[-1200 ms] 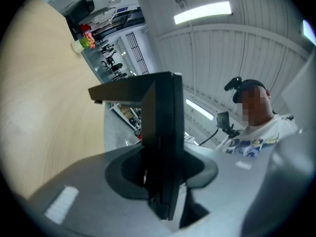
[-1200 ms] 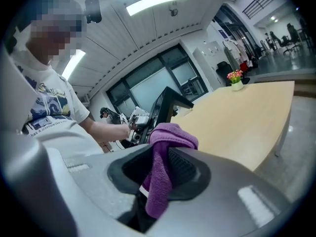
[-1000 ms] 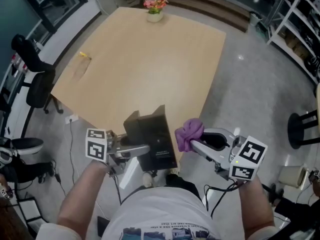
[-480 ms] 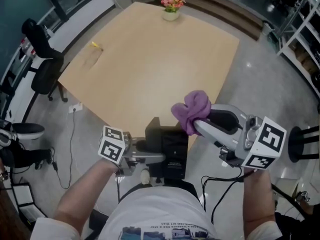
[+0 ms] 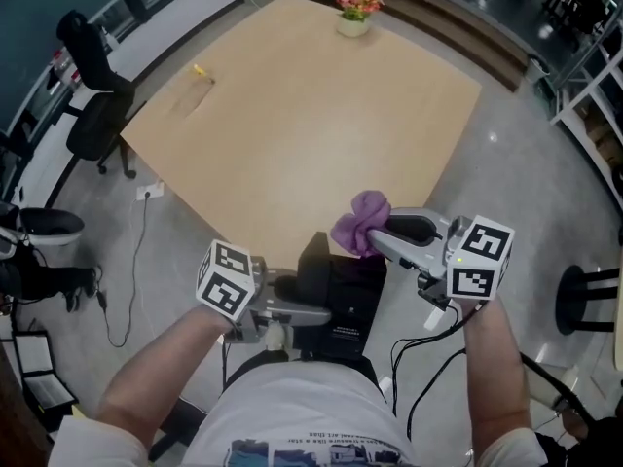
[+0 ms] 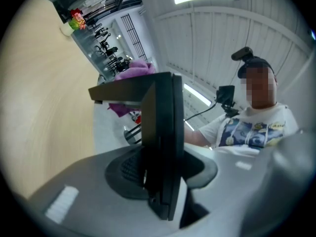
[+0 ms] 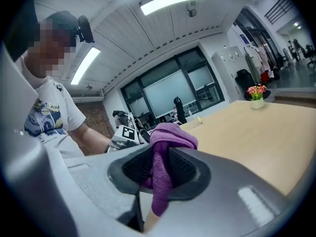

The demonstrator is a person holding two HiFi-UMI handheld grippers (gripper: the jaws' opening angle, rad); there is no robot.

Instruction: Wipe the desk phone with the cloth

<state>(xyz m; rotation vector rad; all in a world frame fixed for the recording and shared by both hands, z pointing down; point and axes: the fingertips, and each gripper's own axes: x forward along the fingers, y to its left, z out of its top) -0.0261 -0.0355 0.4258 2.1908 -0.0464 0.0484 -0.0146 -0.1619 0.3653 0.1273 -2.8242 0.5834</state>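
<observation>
Black desk phone [image 5: 343, 288] on edge, long axis perhaps toward table [image 5: 292, 115]

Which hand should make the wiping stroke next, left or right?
Right. The right gripper is clamped on the cloth, which sits just beside the phone. The left gripper is clamped on the phone, so it should only steady it.

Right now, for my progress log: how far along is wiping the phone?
Done: both things are picked up. In hand: the left gripper clamps the black desk phone off the table, and the right gripper pinches the purple cloth near its top edge. Left: the wiping; contact isn't clear yet.
</observation>
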